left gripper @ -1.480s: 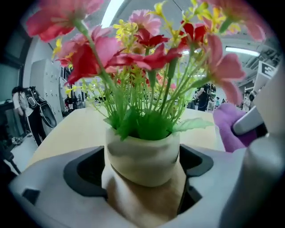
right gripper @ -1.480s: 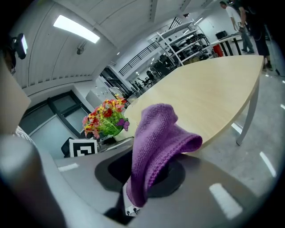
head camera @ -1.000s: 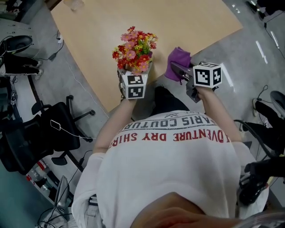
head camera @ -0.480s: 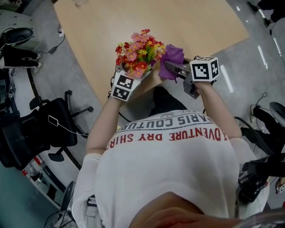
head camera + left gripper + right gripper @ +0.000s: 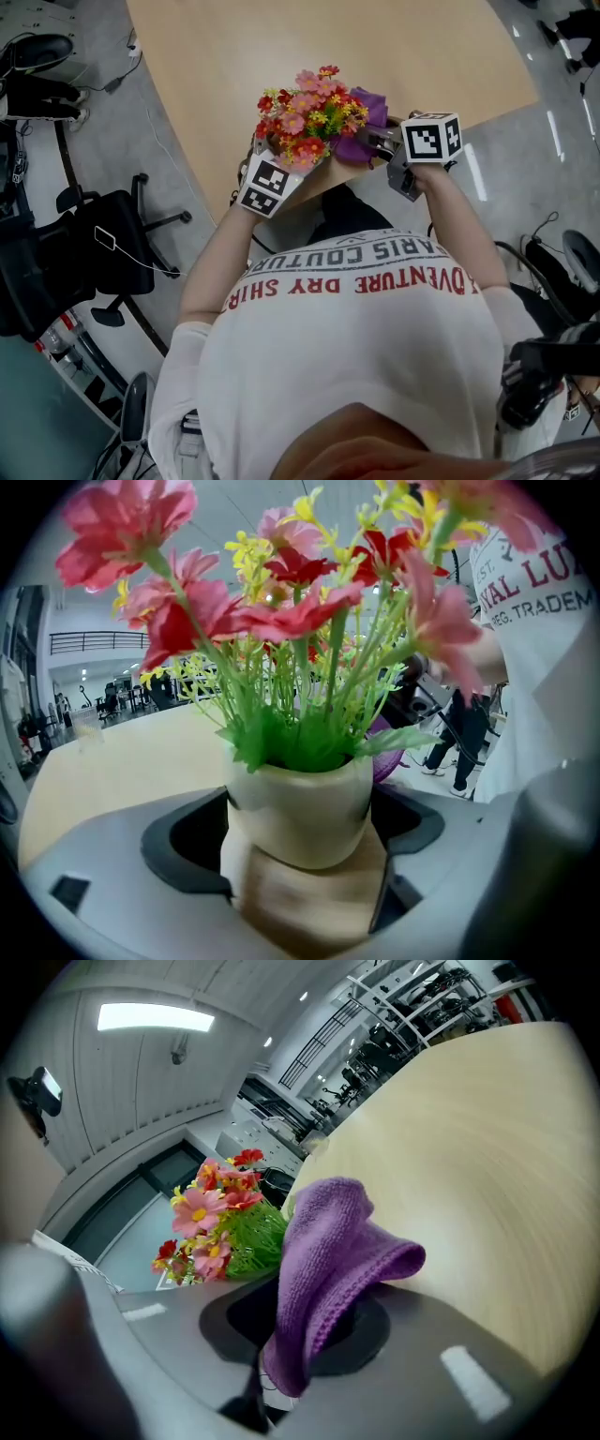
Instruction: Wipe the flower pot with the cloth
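Left tool (image 5: 298,855): its jaws stand wide and are clamped on the tan lower part of the flower pot (image 5: 302,803). This grip looks meant to steady the pot and leave the cream upper band bare for wiping.
Right tool (image 5: 281,1372): closed on one end of the purple cloth (image 5: 328,1251), so a folded lobe sticks out past the tips as a soft pad to rub with.
Flower pot: held in the left tool at the near edge of the tabletop (image 5: 375,37). Whether its base touches the wood is not visible.
Cloth: just right of the pot, against the flowers (image 5: 314,108) and not yet on the pot wall, judging from the head view.
Flowers: they lean toward the cloth side, which turns the pot's flank to the right tool.
Change: a second ago a clear gap lay between cloth and bouquet. Now the right tool has closed in and the left tool has tilted the pot.
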Tool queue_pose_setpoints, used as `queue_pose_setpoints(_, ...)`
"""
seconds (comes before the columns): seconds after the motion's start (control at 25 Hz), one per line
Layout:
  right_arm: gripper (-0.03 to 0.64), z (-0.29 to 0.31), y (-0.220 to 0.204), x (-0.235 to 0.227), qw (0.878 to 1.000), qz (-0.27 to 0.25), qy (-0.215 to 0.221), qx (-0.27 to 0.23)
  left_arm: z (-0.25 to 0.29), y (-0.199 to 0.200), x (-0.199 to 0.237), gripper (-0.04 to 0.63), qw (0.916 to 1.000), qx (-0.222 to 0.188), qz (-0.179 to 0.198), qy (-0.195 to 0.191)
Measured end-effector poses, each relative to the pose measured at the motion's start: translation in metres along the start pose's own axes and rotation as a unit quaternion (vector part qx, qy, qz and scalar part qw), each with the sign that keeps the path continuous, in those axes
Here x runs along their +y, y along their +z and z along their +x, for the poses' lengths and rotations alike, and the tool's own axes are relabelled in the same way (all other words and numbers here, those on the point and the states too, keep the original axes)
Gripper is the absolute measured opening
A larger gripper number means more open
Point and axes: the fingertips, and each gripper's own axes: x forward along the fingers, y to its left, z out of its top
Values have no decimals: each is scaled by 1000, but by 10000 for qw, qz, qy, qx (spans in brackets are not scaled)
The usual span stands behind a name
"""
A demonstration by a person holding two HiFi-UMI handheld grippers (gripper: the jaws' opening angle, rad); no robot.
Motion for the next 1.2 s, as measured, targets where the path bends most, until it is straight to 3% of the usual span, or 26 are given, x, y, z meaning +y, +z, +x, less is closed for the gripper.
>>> queue_pose_setpoints(0.48, 40, 23, -13, -47, 9925, -31, -754, 962, 2, -2, 2, 482, 10000, -22, -13, -54)
queue_pose_setpoints(0.64, 40, 26, -17, -54, 9905, 163, -799, 1103, 2, -3, 2, 483, 10000, 0, -6, -88)
queue_pose_setpoints(0.8, 41, 23, -15, -52, 9915, 185, -854, 962, 1, -2, 2, 483, 10000, 19, -8, -48)
queue_pose_setpoints(1.0, 41, 10, -16, -46, 9945, 248, -890, 495, -16, -8, 3, 483, 9993, -1, -266, 259)
queue_pose_setpoints(1.2, 41, -11, -23, -42, 9947, 410, -935, -121, -35, -9, -1, 485, 9917, 32, -709, 1076)
